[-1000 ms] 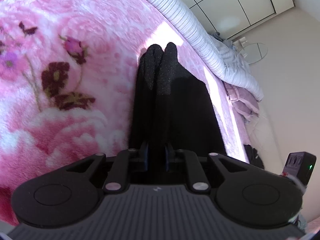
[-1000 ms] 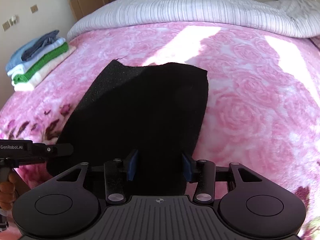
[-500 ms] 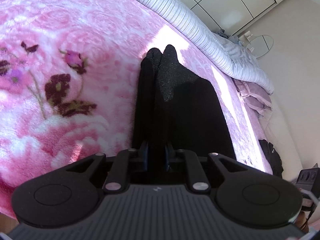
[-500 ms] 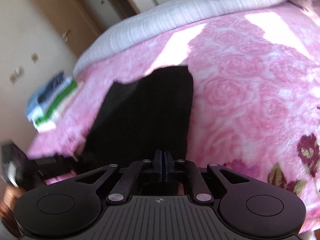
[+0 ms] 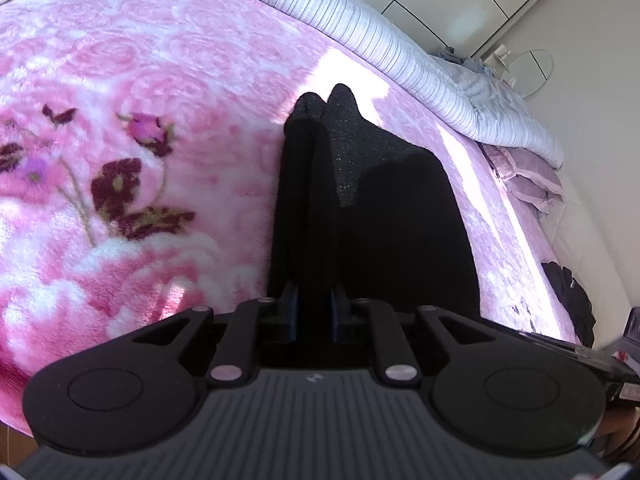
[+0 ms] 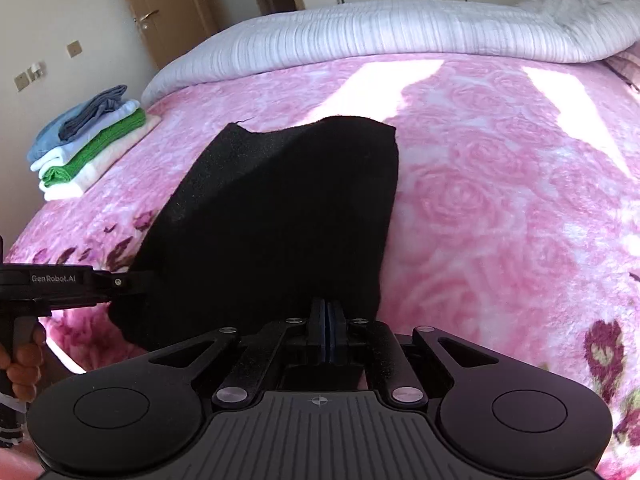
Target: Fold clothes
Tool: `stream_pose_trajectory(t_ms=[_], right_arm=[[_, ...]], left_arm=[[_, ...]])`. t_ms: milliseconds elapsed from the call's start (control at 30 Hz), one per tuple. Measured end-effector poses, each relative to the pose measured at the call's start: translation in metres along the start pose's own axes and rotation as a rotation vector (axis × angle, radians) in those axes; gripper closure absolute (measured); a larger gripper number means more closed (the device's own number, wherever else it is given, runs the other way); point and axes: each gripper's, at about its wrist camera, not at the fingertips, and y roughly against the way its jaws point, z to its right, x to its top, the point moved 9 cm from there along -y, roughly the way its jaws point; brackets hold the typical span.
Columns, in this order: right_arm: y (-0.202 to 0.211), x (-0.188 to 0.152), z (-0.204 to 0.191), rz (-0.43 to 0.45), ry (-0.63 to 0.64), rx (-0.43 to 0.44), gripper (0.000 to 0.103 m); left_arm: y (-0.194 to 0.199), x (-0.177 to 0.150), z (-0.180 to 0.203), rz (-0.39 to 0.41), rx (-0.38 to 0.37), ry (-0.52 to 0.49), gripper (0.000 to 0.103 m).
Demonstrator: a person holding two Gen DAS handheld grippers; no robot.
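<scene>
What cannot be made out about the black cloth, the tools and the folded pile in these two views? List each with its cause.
- Black cloth near edge: both views, hidden behind the tool bodies.
- Right tool pinch point: right wrist view, black on black.
- Folded pile: right wrist view, garment types too small to tell.
- Left tool: handle cut off by the right wrist view's left edge.
</scene>
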Motion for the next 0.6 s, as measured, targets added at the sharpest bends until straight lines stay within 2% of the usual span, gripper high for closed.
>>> stream_pose_trajectory(t_ms=[67, 167, 267, 367, 433, 500, 533, 600], right_arm=[[0.003, 0.001, 0.002, -0.006, 0.002, 0.01, 0.098], [0.015, 0.007, 0.003, 0.018, -0.007, 0.041, 0.097], [0.026, 0.018, 0.006, 0.066, -0.059, 0.073, 0.097], [0.026, 0.025, 0.004, 0.083, -0.088, 0.083, 0.097], [0.019, 0.023, 0.001, 0.071, -0.096, 0.077, 0.097], [0.012, 0.016, -0.005, 0.054, -0.07, 0.068, 0.098], [0.009, 0.013, -0.006, 0.046, -0.052, 0.069, 0.098], [0.005, 0.01, -0.007, 0.023, -0.016, 0.076, 0.098]], left_arm=[[0.005, 0.003, 0.002, 0.006, 0.007, 0.009, 0.089], [0.026, 0.011, 0.009, 0.068, 0.037, 0.004, 0.089], [0.041, 0.018, 0.022, 0.102, 0.008, -0.016, 0.089], [0.036, 0.02, 0.039, 0.089, -0.014, -0.086, 0.089], [0.021, 0.011, 0.042, 0.034, 0.009, -0.113, 0.089], [0.004, -0.003, 0.036, -0.02, 0.044, -0.124, 0.089], [0.001, -0.008, 0.031, -0.003, 0.066, -0.121, 0.094], [0.002, -0.008, 0.027, -0.007, 0.072, -0.094, 0.097]])
